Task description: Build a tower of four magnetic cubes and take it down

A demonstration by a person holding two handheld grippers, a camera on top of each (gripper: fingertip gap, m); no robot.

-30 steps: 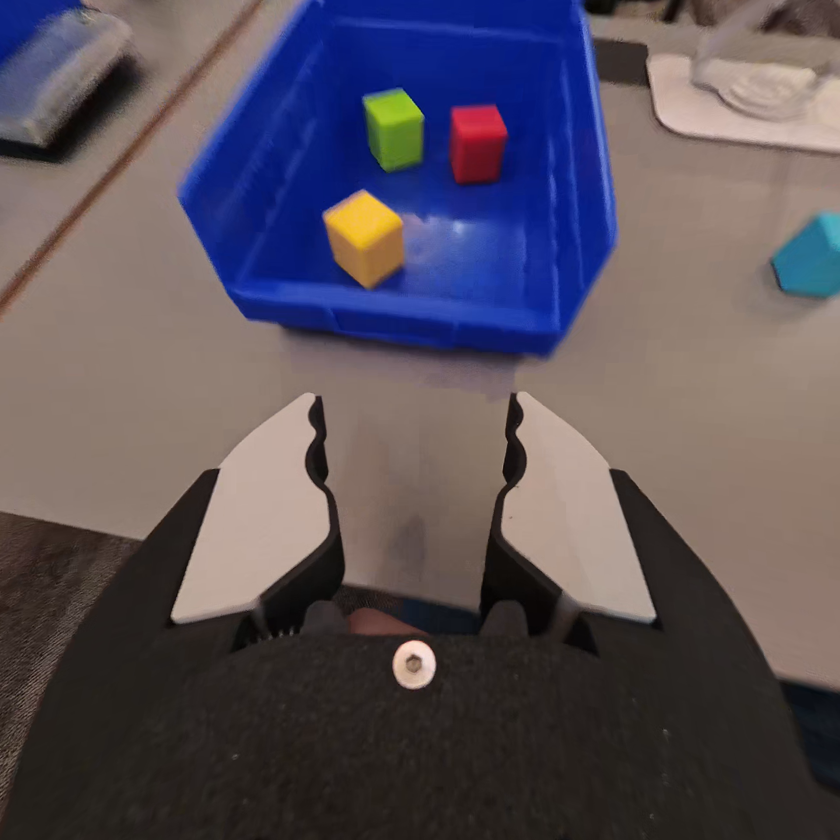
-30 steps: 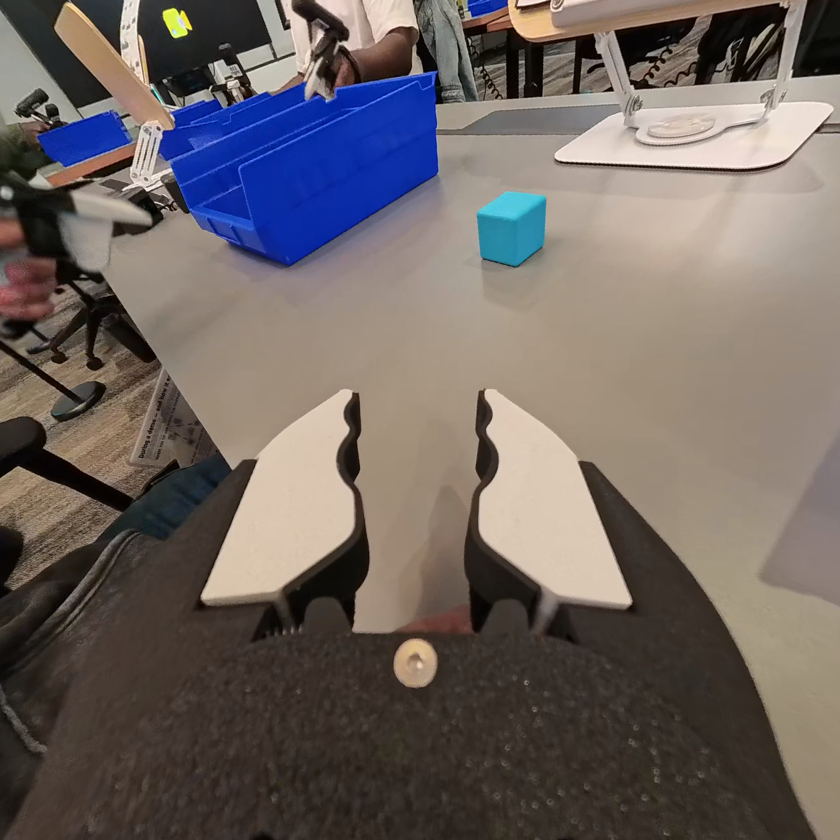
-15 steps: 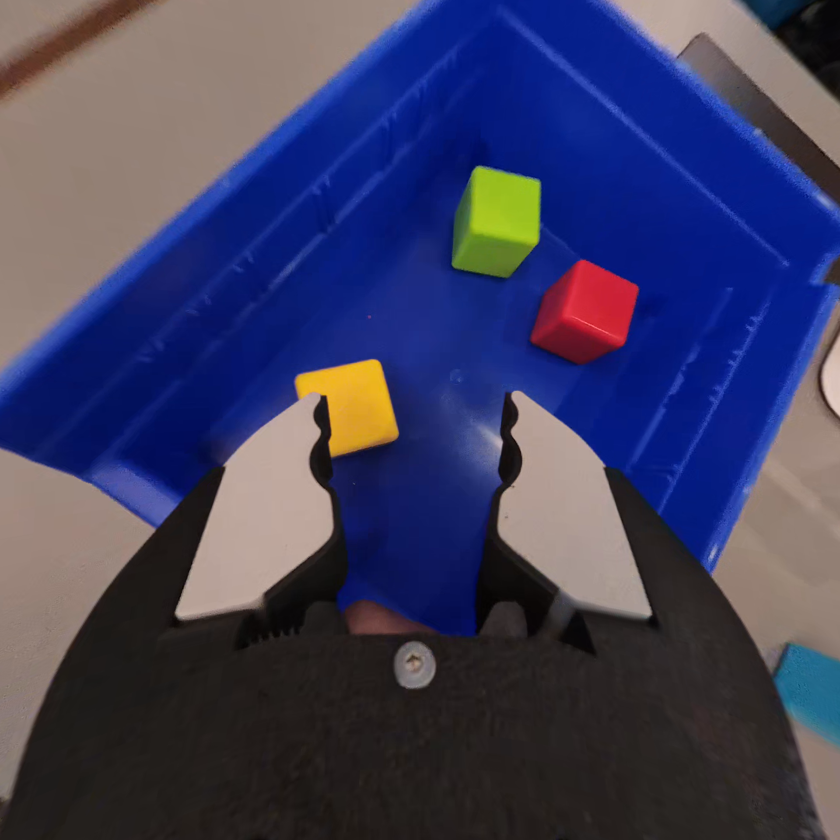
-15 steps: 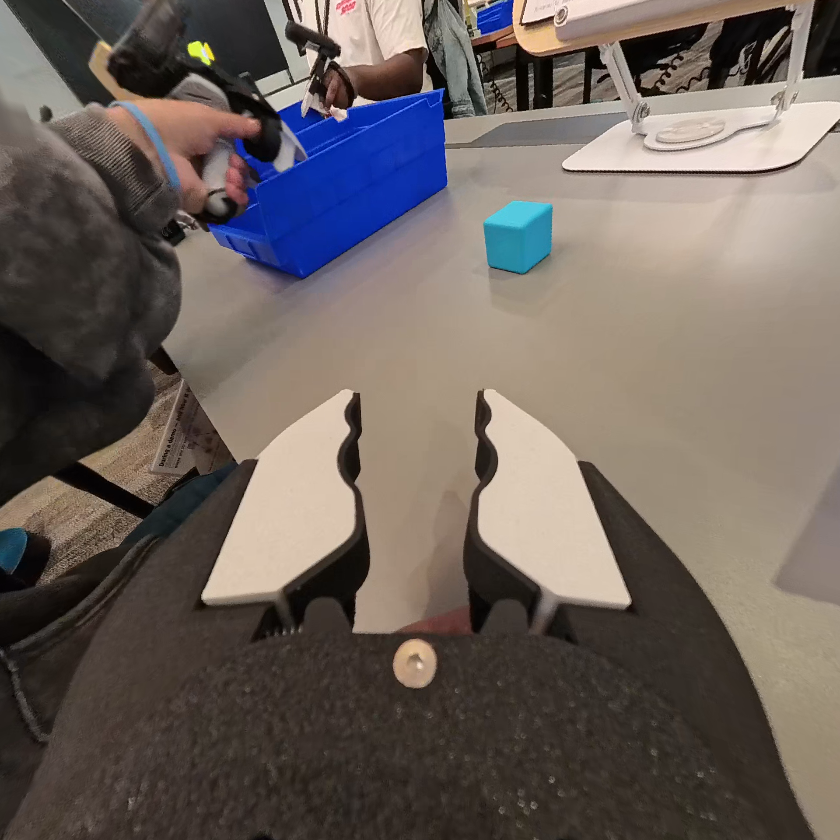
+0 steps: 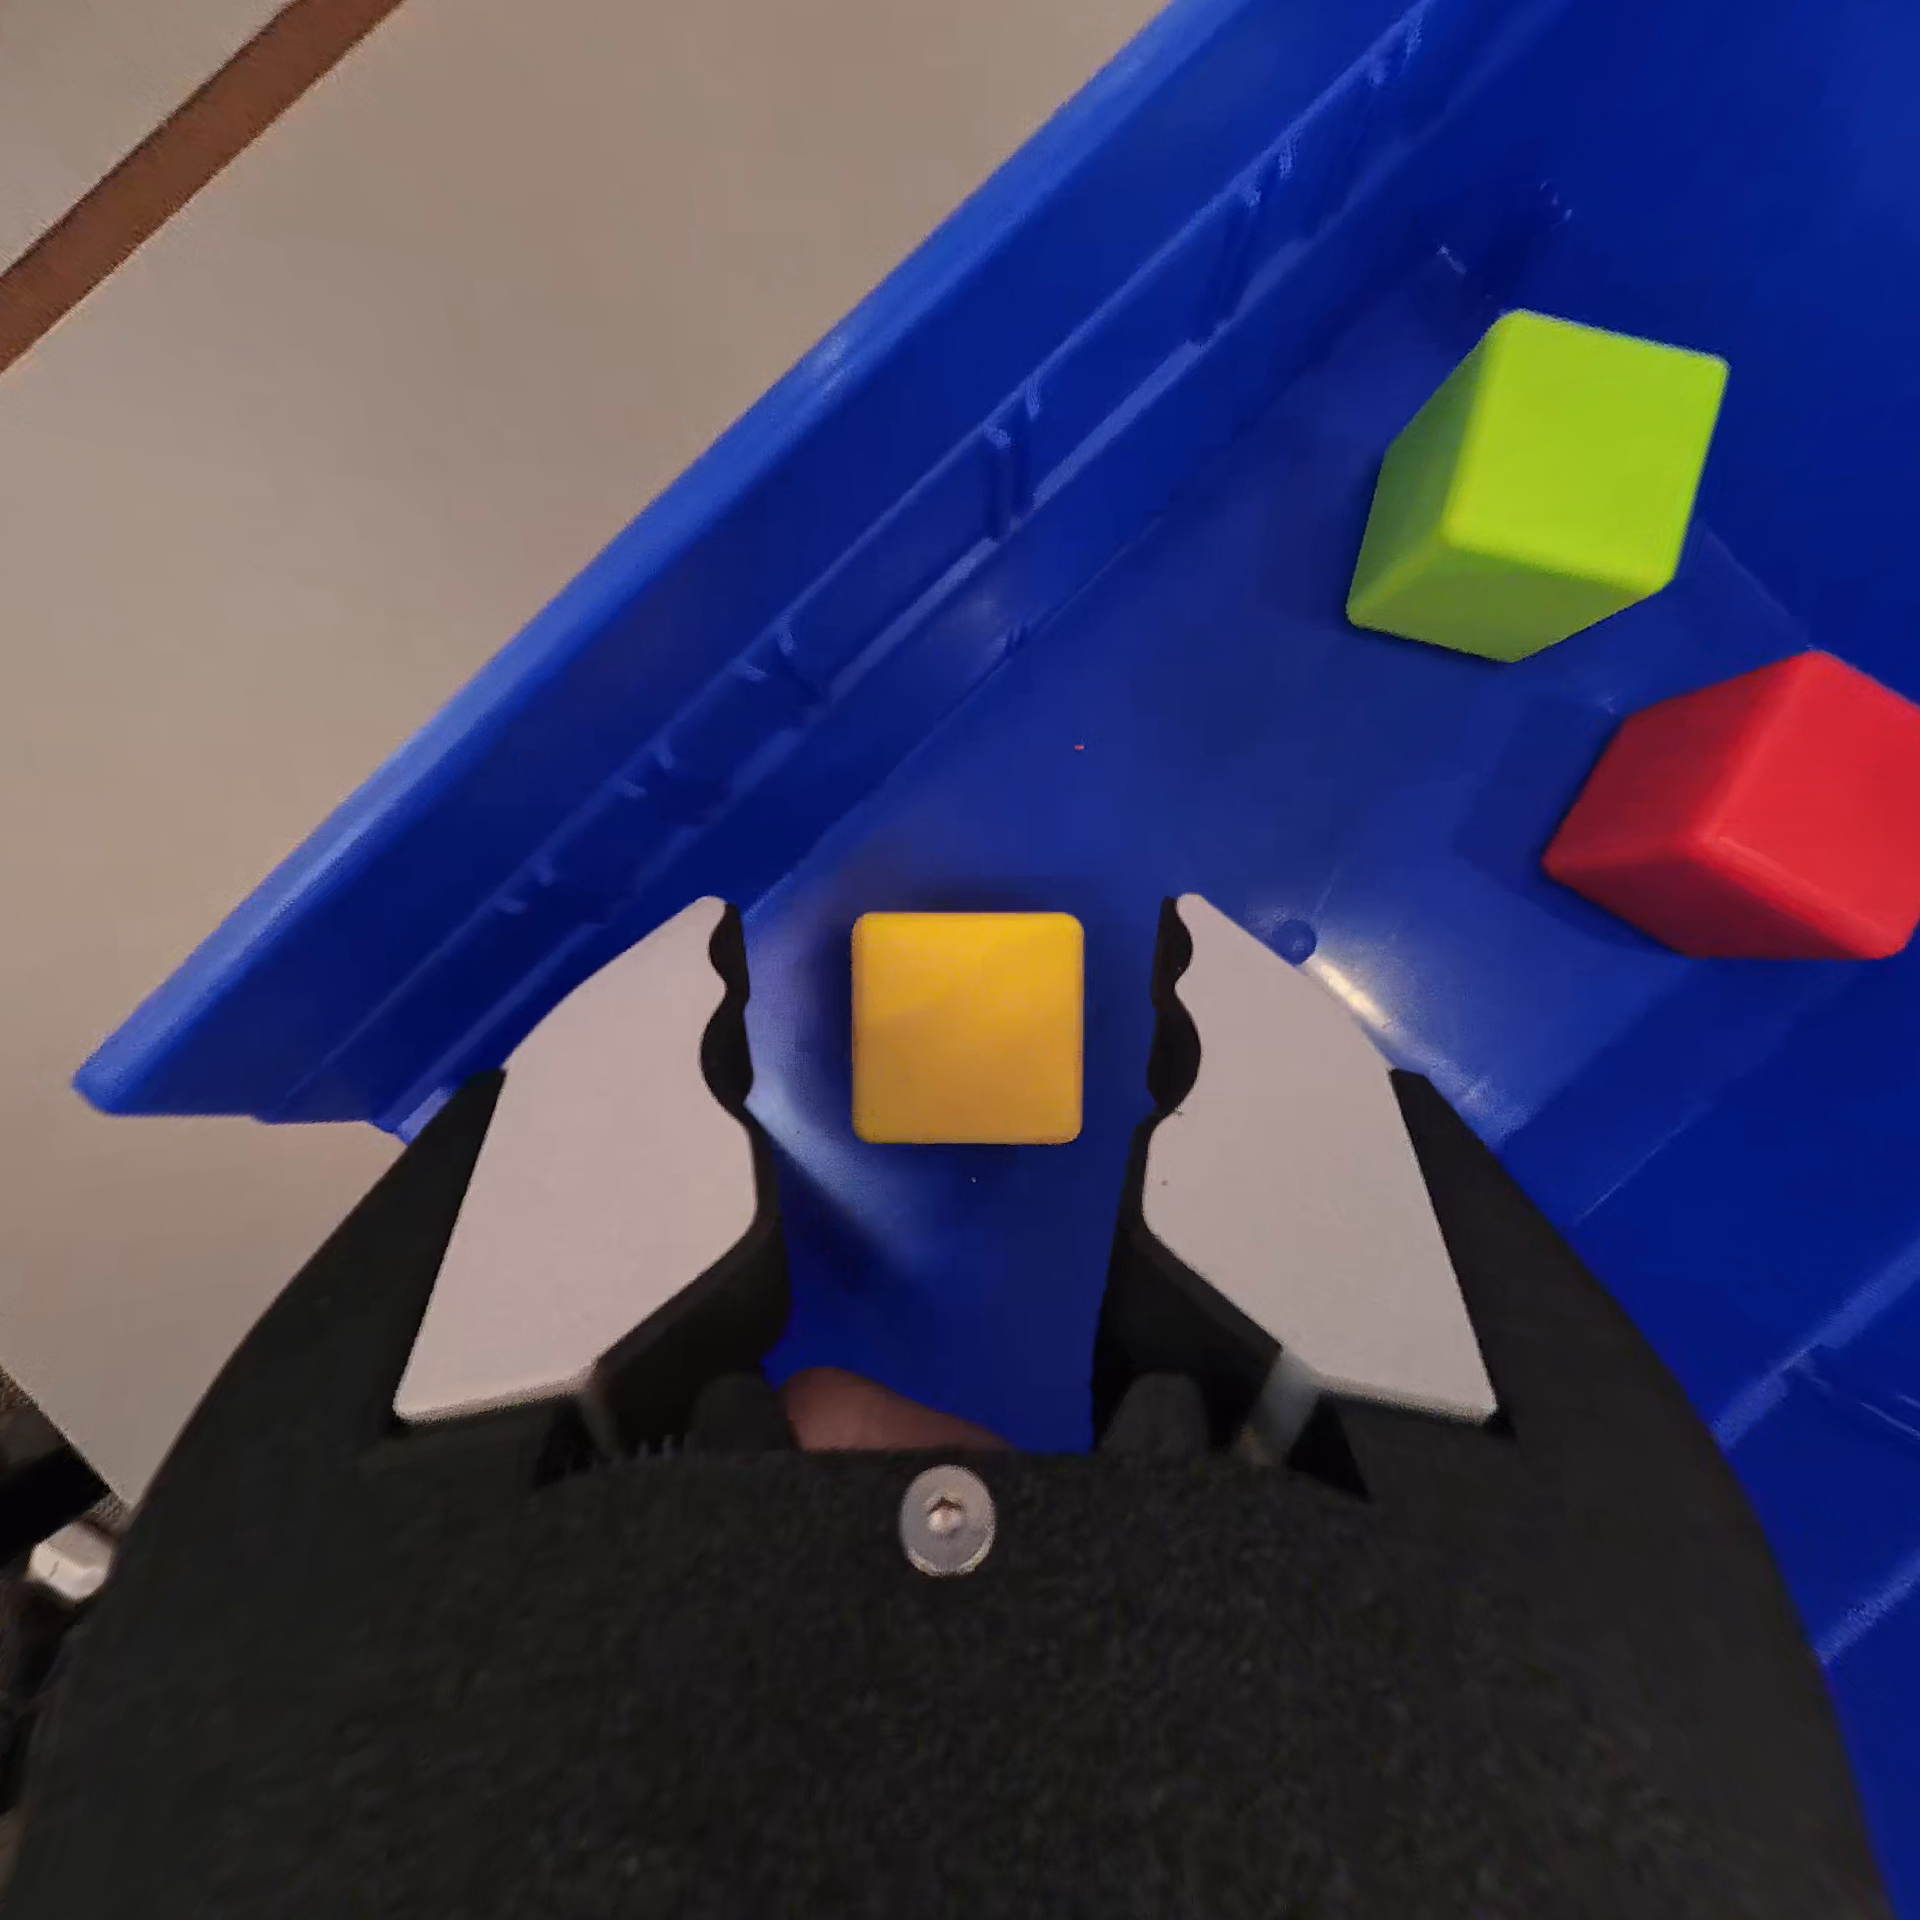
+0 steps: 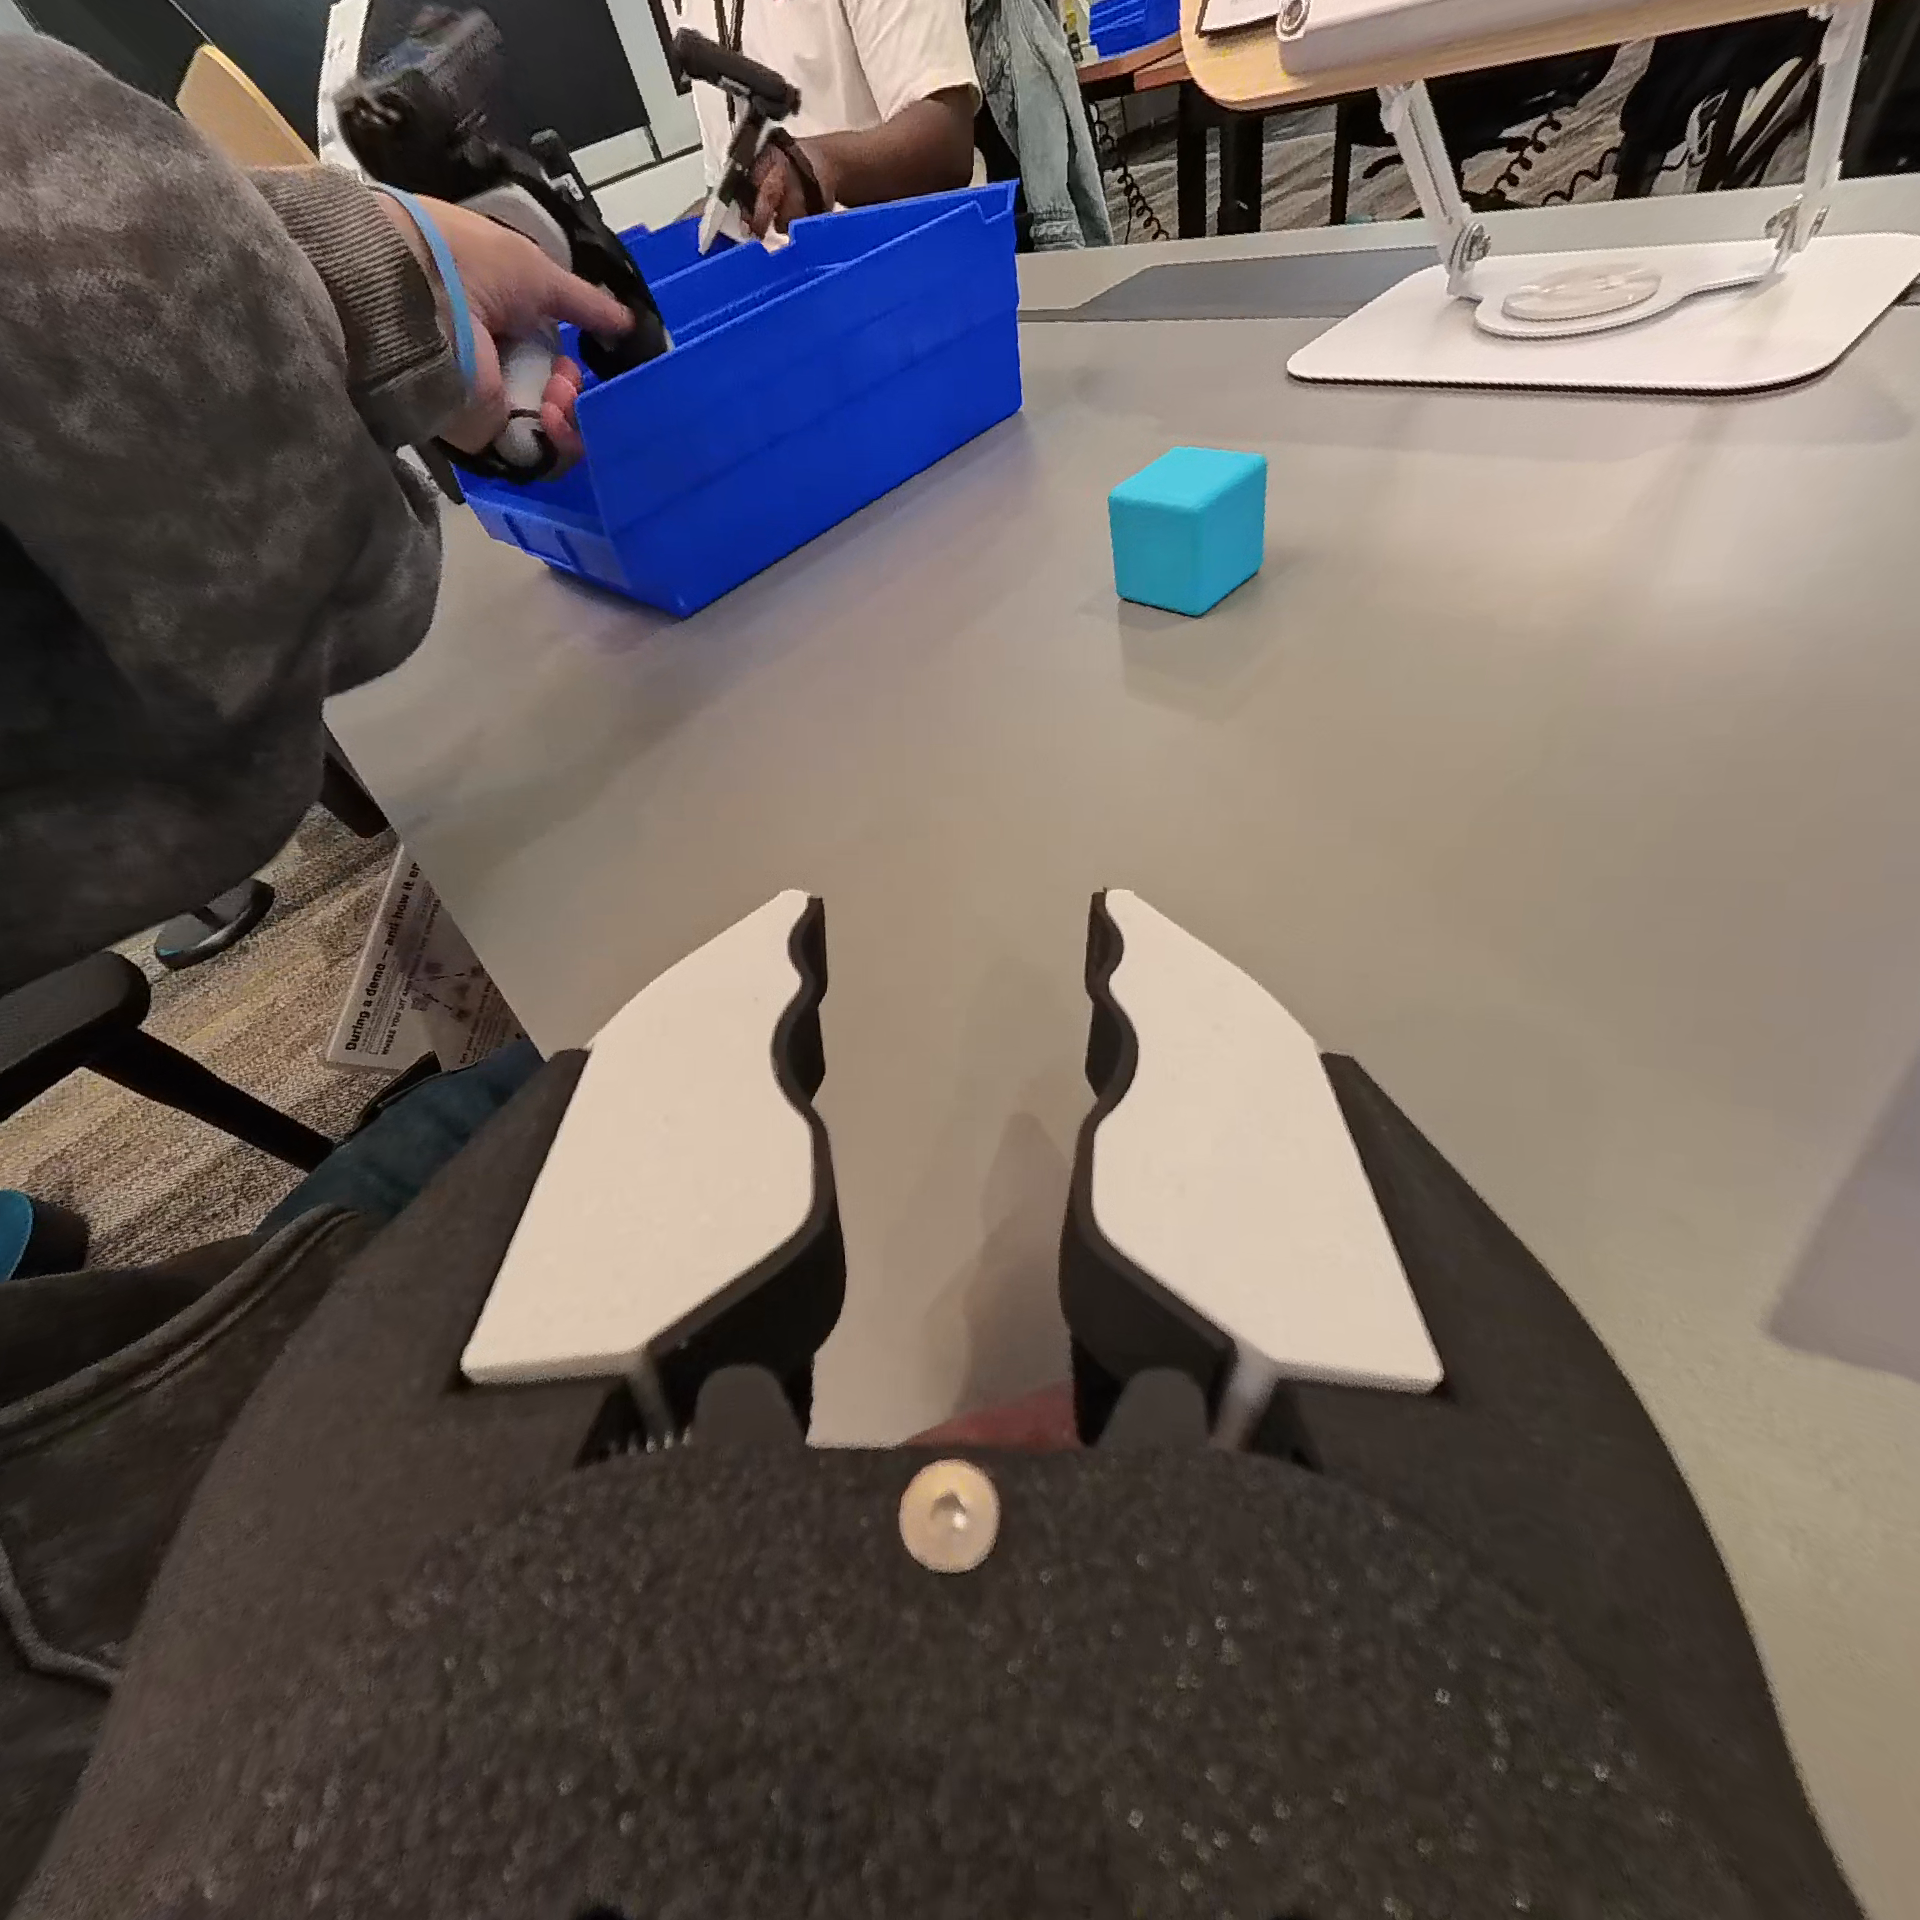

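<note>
Barely starting: left gripper hovering, fingers apart, straddling yellow cube in blue bin; right gripper idling, fingers apart; teal cube sitting alone on worktop; stacking and dismantling remaining.

Right gripper hovers agape over the table; cyan cube stands beside the bin, apart.

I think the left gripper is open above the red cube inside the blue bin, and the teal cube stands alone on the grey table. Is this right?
Not quite. The left gripper is open above the yellow cube, not the red cube, as the left wrist view shows. The rest holds: it is inside the blue bin, and the teal cube stands alone on the grey table.
</note>
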